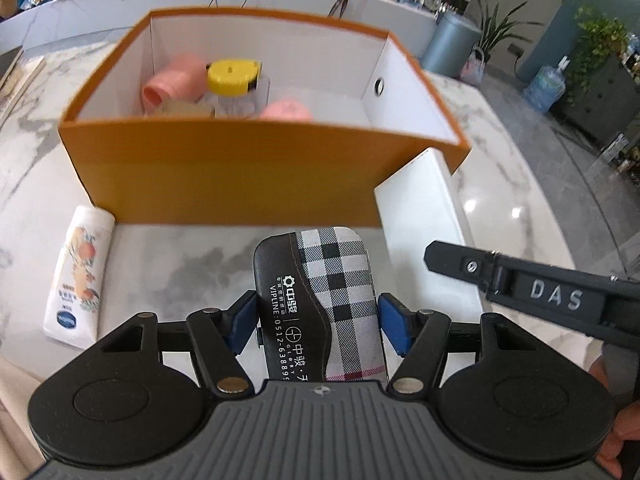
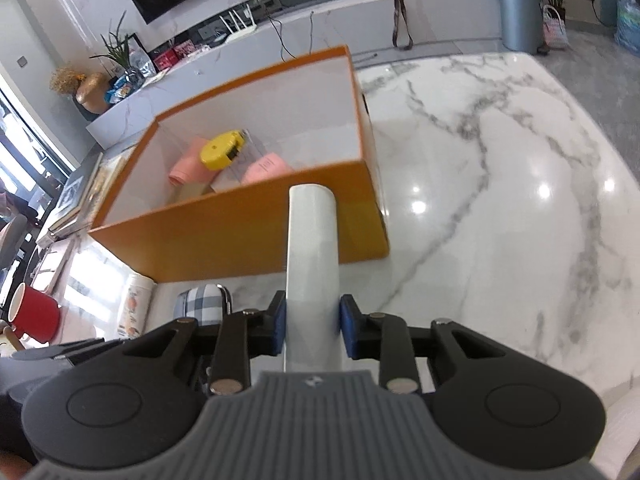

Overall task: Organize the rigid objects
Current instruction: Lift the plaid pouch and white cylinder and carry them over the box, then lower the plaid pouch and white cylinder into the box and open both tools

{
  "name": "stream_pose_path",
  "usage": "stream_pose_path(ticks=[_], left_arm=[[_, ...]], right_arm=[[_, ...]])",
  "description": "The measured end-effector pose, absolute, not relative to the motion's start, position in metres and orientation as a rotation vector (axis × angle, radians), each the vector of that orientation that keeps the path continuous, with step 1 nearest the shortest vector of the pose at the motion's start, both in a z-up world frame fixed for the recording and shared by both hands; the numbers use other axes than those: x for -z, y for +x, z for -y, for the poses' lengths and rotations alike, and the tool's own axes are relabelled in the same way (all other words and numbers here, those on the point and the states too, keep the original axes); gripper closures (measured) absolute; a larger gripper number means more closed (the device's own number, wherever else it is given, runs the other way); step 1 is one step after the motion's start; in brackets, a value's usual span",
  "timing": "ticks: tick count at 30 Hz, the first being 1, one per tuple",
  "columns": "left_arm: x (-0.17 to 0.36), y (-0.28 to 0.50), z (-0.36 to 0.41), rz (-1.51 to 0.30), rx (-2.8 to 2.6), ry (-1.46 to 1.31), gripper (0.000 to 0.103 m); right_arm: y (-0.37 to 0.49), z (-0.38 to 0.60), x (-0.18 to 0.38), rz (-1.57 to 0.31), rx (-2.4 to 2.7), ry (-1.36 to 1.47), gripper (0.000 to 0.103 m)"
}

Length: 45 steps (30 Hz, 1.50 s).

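My left gripper (image 1: 318,320) is shut on a black and plaid case (image 1: 320,280), with a blue pad against each long side, and holds it above the marble table. Just beyond it stands an orange box (image 1: 224,168) with a white inside. In the box lie a yellow tape measure (image 1: 232,76), pink cylinders (image 1: 168,84) and a clear case. My right gripper (image 2: 312,324) is shut on a white flat slab (image 2: 312,240), which it holds edge-up in front of the orange box (image 2: 240,232). The white slab (image 1: 420,208) also shows in the left wrist view, beside a finger (image 1: 460,264) of the right gripper.
A white lotion tube (image 1: 80,272) lies on the marble table (image 2: 500,200), left of the plaid case and against the box's near wall. A red mug (image 2: 34,312) stands at the far left. Books are stacked left of the box. A counter with clutter runs behind it.
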State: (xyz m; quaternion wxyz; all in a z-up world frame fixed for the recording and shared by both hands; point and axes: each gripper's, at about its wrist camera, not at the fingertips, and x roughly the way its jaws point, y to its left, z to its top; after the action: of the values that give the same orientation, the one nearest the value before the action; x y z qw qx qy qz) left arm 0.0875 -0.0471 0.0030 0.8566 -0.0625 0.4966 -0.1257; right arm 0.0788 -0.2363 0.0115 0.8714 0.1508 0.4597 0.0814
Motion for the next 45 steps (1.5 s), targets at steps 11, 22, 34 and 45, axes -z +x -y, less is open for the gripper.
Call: stream_pose_path(ticks=[11, 22, 34, 45], left_arm=[[-0.035, 0.091, 0.040, -0.987, 0.306, -0.108, 0.029], [-0.077, 0.129, 0.017, -0.912, 0.310, -0.119, 0.029], [-0.098, 0.190, 0.019, -0.857, 0.292, -0.060, 0.029], [-0.048, 0.238, 0.027, -0.952, 0.260, -0.032, 0.029]], right_arm=[[0.072, 0.226, -0.056, -0.886, -0.198, 0.304, 0.076], [0.100, 0.217, -0.102, -0.797, -0.221, 0.246, 0.076], [0.167, 0.195, -0.116, -0.764, -0.224, 0.168, 0.076], [0.227, 0.190, -0.066, -0.850, -0.144, 0.022, 0.077]])
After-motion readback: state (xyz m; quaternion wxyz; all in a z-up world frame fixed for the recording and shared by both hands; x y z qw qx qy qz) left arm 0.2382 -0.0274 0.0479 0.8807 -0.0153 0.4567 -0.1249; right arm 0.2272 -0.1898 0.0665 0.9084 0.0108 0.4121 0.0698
